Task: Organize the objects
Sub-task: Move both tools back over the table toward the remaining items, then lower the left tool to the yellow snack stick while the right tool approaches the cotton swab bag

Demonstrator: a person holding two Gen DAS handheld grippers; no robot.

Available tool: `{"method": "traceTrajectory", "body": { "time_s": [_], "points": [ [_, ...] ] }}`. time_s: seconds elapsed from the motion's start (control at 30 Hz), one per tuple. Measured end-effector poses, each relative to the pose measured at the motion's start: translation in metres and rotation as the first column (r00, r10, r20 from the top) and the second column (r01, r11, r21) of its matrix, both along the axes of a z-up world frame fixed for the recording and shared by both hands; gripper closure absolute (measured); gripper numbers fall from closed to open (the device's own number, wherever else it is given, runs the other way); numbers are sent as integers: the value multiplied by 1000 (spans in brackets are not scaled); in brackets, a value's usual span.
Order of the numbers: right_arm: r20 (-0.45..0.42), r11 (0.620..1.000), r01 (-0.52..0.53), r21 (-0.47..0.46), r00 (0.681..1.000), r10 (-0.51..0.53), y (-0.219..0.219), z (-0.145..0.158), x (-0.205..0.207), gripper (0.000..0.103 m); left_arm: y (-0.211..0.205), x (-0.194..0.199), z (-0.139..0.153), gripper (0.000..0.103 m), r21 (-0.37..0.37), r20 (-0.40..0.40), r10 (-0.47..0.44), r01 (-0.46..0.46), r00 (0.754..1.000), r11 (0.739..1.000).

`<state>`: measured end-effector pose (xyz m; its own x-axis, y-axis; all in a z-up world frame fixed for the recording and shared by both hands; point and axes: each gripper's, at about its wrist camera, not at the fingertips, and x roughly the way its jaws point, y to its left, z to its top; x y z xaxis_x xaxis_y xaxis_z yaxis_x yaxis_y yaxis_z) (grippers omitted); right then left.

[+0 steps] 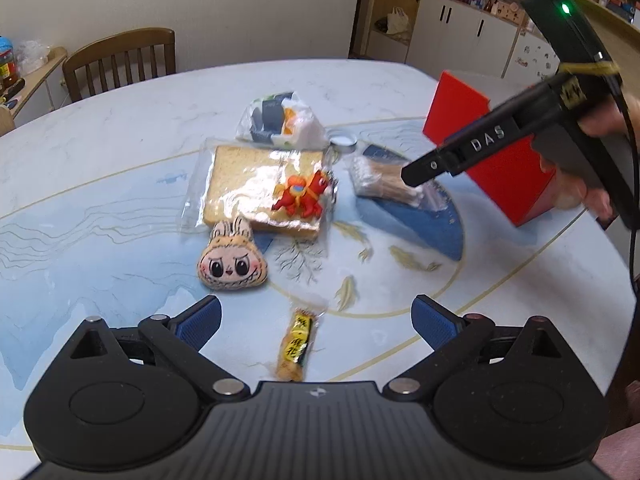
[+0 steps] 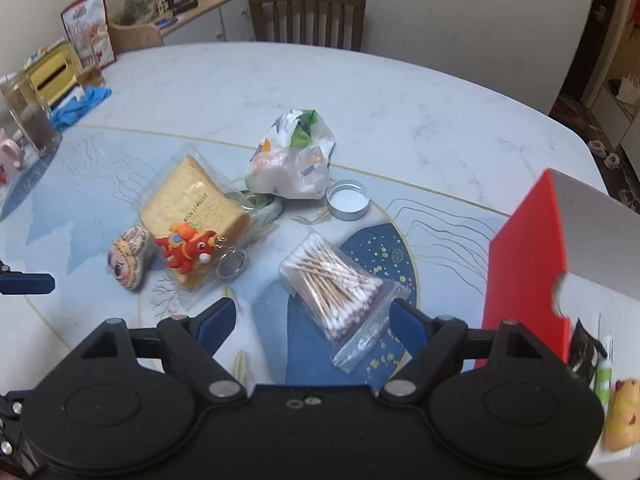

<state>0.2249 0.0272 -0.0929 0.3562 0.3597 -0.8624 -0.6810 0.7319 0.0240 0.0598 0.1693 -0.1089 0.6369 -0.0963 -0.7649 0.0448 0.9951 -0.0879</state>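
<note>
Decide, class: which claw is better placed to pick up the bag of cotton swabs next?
Right, probably. The right claw is open with the bag of cotton swabs just ahead between its fingers. The left claw hovers over a snack bar, farther from the swabs.

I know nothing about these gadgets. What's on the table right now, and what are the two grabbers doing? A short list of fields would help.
Surface: marble-pattern table
Left gripper: open, empty, above a snack bar
Right gripper: open, empty, over a cotton swab bag
Middle of table: bagged bread slice with a red toy keychain lying on it
Beside the bread: bunny-face plush
Farther back: plastic bag, metal lid
Right side: red box
</note>
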Motion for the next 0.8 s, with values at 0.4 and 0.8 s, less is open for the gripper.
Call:
{"method": "traceTrajectory", "body": {
  "time_s": [0.4, 0.8],
  "points": [
    [-12, 990, -61, -124, 998, 60, 33, -35, 29, 19, 0, 9, -37, 1, 28, -36, 15, -14, 999, 999],
    [-69, 982, -111, -152, 992, 102, 43, -55, 52, 20, -2, 15, -52, 1, 68, -28, 1, 1, 1000, 998]
  ]
}}
